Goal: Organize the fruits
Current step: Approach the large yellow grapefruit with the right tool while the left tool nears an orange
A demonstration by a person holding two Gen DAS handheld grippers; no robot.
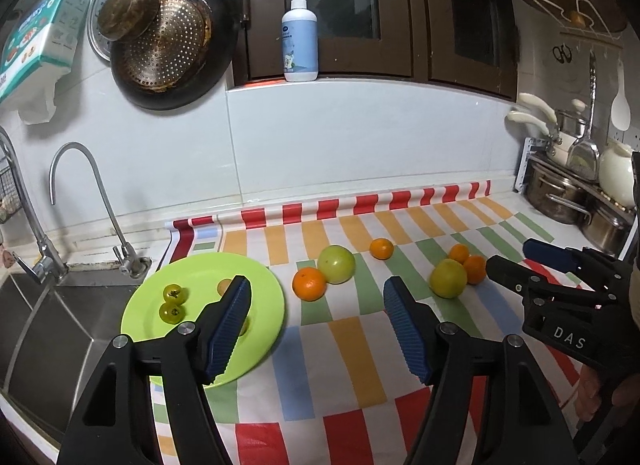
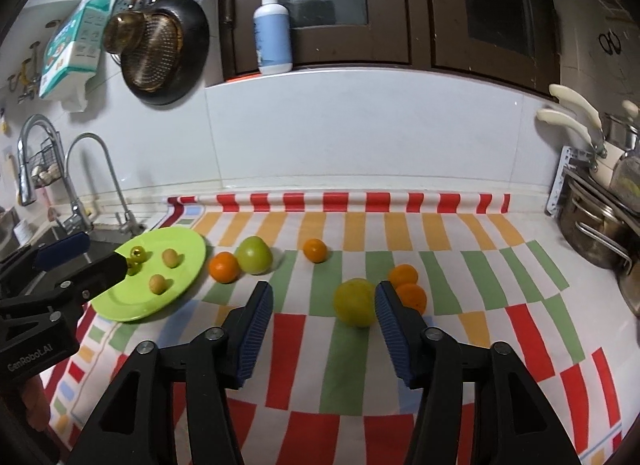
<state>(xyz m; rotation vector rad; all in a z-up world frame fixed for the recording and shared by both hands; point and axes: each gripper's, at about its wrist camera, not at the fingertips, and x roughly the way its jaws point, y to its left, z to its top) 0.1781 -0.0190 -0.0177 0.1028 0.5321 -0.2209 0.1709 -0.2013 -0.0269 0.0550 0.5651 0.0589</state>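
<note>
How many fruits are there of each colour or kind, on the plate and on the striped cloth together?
Orange fruits on the striped cloth: 4
Large green or yellow-green fruits on the cloth: 2
Small fruits on the green plate: 4
Total: 10

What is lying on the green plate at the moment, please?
On the green plate lie four small yellow-green fruits: two stemmed ones and two plain ones. Left hand-held gripper partly hides some in either view.
</note>
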